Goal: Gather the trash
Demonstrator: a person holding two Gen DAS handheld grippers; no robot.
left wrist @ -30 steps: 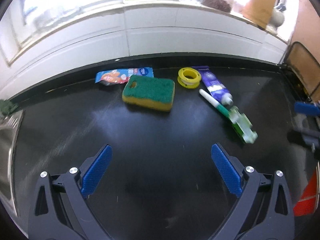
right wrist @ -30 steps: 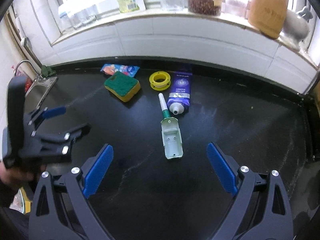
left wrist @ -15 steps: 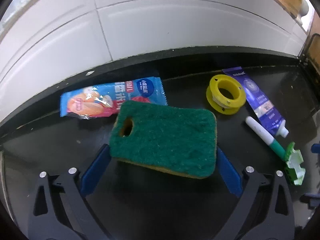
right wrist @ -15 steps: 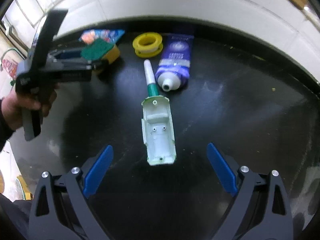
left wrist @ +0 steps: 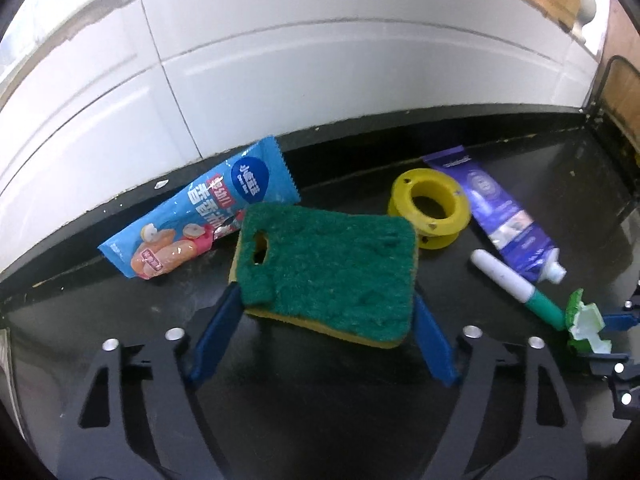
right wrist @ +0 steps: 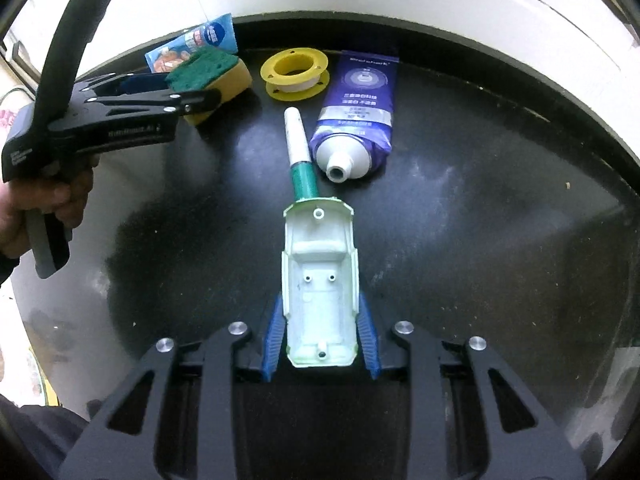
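Observation:
My left gripper is shut on a green and yellow sponge, its blue pads against both sides. The sponge also shows in the right wrist view, held by the left gripper. My right gripper is shut on a pale green plastic toy car shell, which lies upside down on the black counter. A blue snack wrapper lies behind the sponge by the wall.
A yellow spool, a purple tube and a white and green marker lie beyond the car shell. White tiled wall bounds the counter at the back. A sink edge is at the far left.
Both grippers moved forward and down to the counter and closed: the left on the sponge, the right on the car shell. The snack wrapper now stands more tilted.

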